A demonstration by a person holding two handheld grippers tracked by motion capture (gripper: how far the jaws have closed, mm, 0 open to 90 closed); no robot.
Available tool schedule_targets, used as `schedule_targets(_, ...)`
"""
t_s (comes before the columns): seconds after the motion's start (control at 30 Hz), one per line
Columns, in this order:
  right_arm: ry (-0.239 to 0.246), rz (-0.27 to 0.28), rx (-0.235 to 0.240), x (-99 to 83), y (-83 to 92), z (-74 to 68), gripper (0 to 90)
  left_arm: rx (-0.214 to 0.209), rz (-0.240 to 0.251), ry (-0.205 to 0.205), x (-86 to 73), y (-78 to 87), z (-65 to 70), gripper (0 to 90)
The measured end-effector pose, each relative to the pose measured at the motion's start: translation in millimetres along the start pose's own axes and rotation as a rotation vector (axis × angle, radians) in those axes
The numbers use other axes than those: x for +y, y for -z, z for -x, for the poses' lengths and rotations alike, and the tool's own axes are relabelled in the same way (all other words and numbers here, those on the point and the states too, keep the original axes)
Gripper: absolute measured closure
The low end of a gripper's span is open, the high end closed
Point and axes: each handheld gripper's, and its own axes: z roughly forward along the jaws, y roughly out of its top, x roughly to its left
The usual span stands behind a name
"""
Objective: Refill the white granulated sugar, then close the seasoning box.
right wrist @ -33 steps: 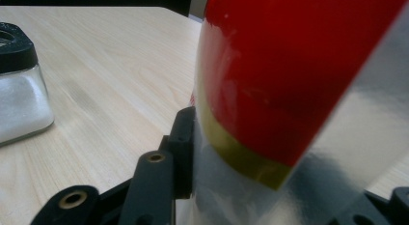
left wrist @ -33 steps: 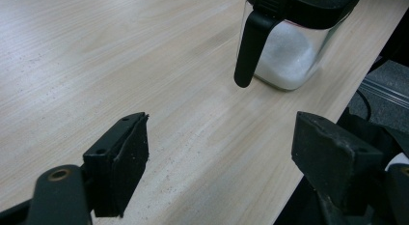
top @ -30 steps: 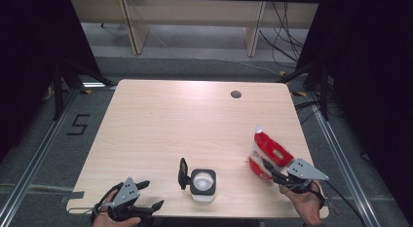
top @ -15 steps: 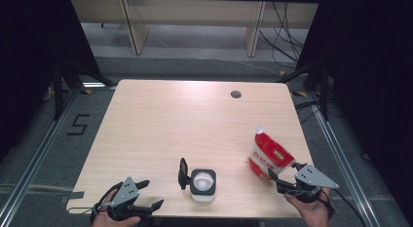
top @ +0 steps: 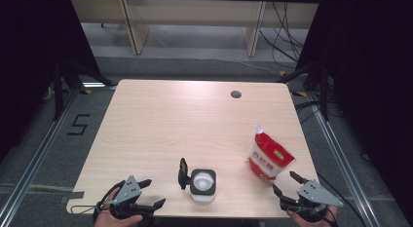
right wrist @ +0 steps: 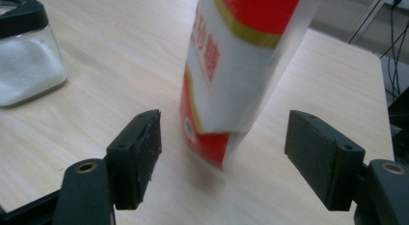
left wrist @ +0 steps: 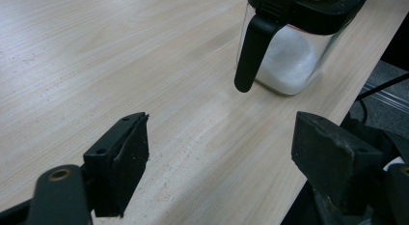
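Observation:
A red and white pouch (top: pixel 269 156) stands on the right side of the wooden table (top: pixel 185 120), leaning slightly. My right gripper (top: pixel 284 181) sits just behind it near the front edge. Its jaws have just been opening and are wide apart. The pouch (right wrist: pixel 231 75) stands just beyond the pads, untouched. A glass jar of white granules (top: pixel 202 183) with a black lid frame and a raised flap (top: pixel 183 173) stands at the front centre. My left gripper (top: pixel 153 193) rests open at the front left, aimed at the jar (left wrist: pixel 289 56), with nothing between its jaws (left wrist: pixel 224 128).
A round cable hole (top: pixel 236 94) lies at the table's far right. The jar (right wrist: pixel 24 65) sits to the left of the pouch in the right gripper view. Beyond the far edge stand shelf legs and cables on the floor. Both hands are at the front edge.
My right gripper has let go of the pouch and drawn back toward the front right corner, its jaws spreading. The pouch now stands alone. The left gripper has stayed put.

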Motion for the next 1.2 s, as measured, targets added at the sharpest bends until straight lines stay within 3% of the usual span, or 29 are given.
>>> schedule_targets(0.03,0.039,0.012,-0.001,-0.2,-0.8,1.0,29.4,0.001,0.001,0.037,-0.9,-0.7,2.3,20.3)
schedule_targets(0.07,0.027,-0.008,0.009,-1.0,-0.1,-1.8,28.6,-0.001,0.002,0.018,-0.7,-0.6,0.8,20.3)
schedule_targets(0.1,0.044,-0.001,0.016,-1.5,-0.9,-2.8,28.5,-0.003,0.011,0.049,-1.6,-1.6,2.0,20.3)
schedule_targets(0.17,0.033,-0.023,0.023,-2.7,-0.1,-6.5,28.0,0.007,-0.005,0.011,-1.2,0.0,-1.2,20.3)
schedule_targets(0.23,0.055,-0.030,0.042,-3.9,-2.0,-8.1,27.6,0.001,-0.002,0.040,-2.1,-0.1,-0.4,20.3)
schedule_targets(0.3,0.052,-0.042,0.055,-4.8,-2.7,-11.4,27.3,0.003,0.015,0.028,-1.7,-0.7,-1.6,20.3)
schedule_targets(0.37,0.081,-0.064,0.060,-6.0,-4.3,-15.7,26.5,0.008,-0.011,0.033,-2.2,0.3,-2.3,20.3)
schedule_targets(0.43,0.105,-0.074,0.056,-6.3,-5.3,-18.7,26.4,0.007,-0.010,-0.004,-1.4,0.5,-4.6,20.3)
schedule_targets(0.5,0.113,-0.079,0.064,-6.2,-5.2,-21.8,26.2,0.006,-0.011,-0.012,-1.1,0.8,-5.2,20.3)
schedule_targets(0.53,0.120,-0.077,0.065,-6.4,-5.8,-22.9,26.1,0.009,-0.001,0.004,-1.4,0.4,-3.5,20.3)
schedule_targets(0.57,0.095,-0.093,0.068,-6.7,-4.6,-26.2,26.0,0.003,0.001,0.012,-1.7,0.6,-2.7,20.3)
schedule_targets(0.67,0.140,-0.096,0.063,-7.0,-5.9,-29.4,25.8,-0.002,0.012,0.055,-1.6,-0.2,0.5,20.3)
schedule_targets(0.7,0.126,-0.107,0.066,-6.9,-5.1,-31.4,25.8,0.000,0.004,0.042,-0.6,0.4,0.2,20.3)
schedule_targets(0.73,0.146,-0.099,0.069,-6.7,-5.9,-31.2,25.8,-0.006,0.004,0.015,0.5,0.3,-1.7,20.3)
schedule_targets(0.8,0.142,-0.101,0.074,-6.7,-5.8,-32.2,25.8,-0.006,0.019,0.033,2.1,-0.9,0.4,20.3)
schedule_targets(0.87,0.141,-0.107,0.085,-7.2,-6.0,-32.7,25.8,0.008,0.015,0.025,4.3,-1.7,0.1,21.2)
schedule_targets(0.9,0.145,-0.109,0.085,-7.8,-6.5,-32.9,25.8,0.007,0.009,0.000,5.8,-1.7,-1.7,22.7)
schedule_targets(1.0,0.148,-0.119,0.084,-9.0,-6.8,-33.8,25.8,0.000,0.011,0.022,8.8,-1.8,0.9,28.4)
schedule_targets(1.03,0.150,-0.119,0.086,-9.0,-7.0,-34.0,25.9,0.005,-0.005,-0.021,10.9,-0.1,-1.4,31.3)
schedule_targets(1.07,0.148,-0.120,0.089,-8.8,-6.9,-34.5,25.8,-0.001,0.014,0.018,11.4,-0.7,1.0,34.8)
schedule_targets(1.1,0.147,-0.120,0.090,-8.8,-6.8,-35.1,25.9,0.000,0.014,-0.005,13.8,1.2,-0.5,39.4)
schedule_targets(1.2,0.149,-0.120,0.094,-8.3,-7.9,-36.0,25.9,0.007,0.044,-0.014,19.6,4.1,-0.8,62.4)
